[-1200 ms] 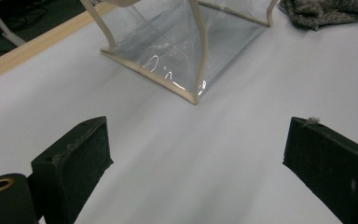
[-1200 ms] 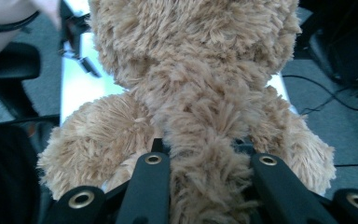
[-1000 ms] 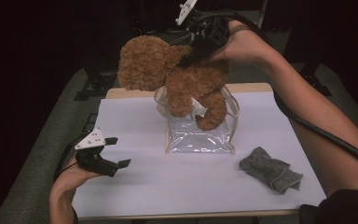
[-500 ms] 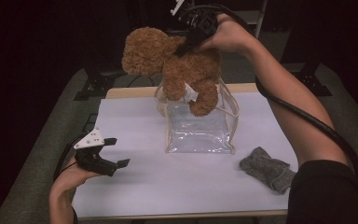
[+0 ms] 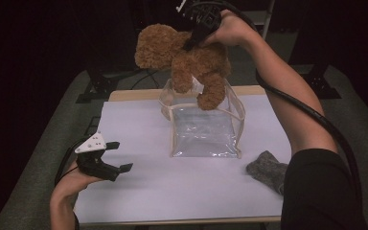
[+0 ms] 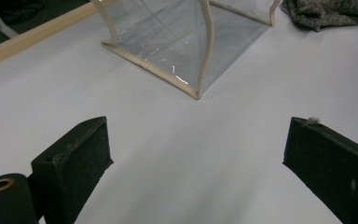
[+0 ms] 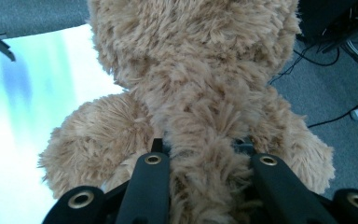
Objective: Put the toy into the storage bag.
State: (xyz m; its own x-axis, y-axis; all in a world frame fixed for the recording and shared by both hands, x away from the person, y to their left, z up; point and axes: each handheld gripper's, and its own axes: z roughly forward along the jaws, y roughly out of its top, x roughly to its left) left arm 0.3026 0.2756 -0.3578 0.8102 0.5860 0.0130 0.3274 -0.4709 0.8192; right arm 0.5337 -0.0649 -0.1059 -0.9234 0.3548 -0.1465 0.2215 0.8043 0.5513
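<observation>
While teddy bear (image 5: pixel 191 57) hangs above clear bag (image 5: pixel 205 125), pinched in closed right gripper (image 5: pixel 191 42), legs at bag mouth: insertion not done. Left gripper (image 5: pixel 117 155) wide open, holding nothing, left of bag. Grey cloth (image 5: pixel 268 170) right of bag.

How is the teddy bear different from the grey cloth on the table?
The teddy bear is brown and fluffy; the grey cloth is grey. The teddy bear hangs in the air above the clear bag, clamped by the right gripper; the grey cloth lies crumpled on the table, untouched. The teddy bear looks much bigger than the grey cloth. Both look soft.
</observation>
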